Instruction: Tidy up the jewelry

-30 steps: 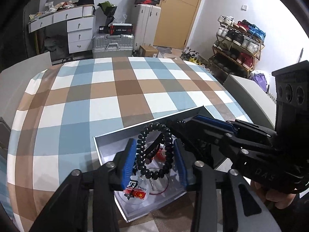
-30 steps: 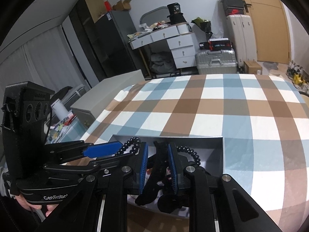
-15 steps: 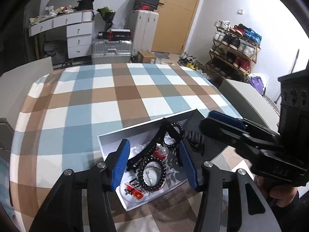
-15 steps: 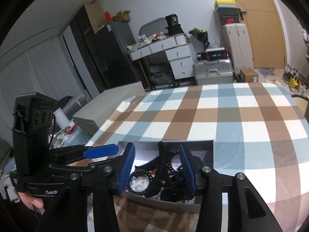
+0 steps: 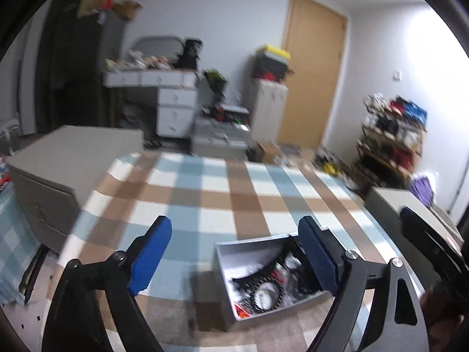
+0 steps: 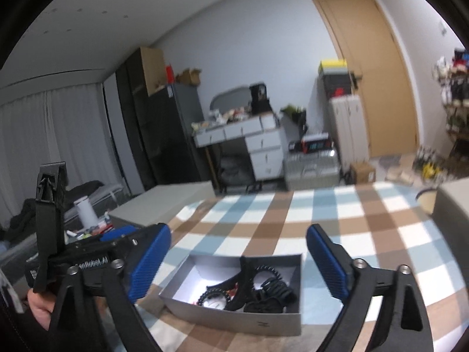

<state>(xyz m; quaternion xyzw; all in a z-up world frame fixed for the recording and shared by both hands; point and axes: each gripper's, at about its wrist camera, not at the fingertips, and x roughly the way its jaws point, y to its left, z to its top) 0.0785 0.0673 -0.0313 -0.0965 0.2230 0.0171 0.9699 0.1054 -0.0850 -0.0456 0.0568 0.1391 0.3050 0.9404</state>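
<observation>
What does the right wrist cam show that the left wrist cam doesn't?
Right wrist only: white curtains, a hand holding the left gripper, the box's full interior unobstructed.
Left wrist only: shoe rack; its finger hides part of the box.
Both: grey box of black bead bracelets on checked cloth; jaws opening, nothing between them.

The bench is covered with a matt woven-looking cloth checked in blue, brown and white. The open box looks like matt grey card, with a paler, smooth inside. Glossy black beads are seen on the bracelets in it. The fingers of the right hand-held gripper are faced with ribbed blue pads on matt black plastic, fastened with bright metal screws. The far door appears to be smooth wood.
</observation>
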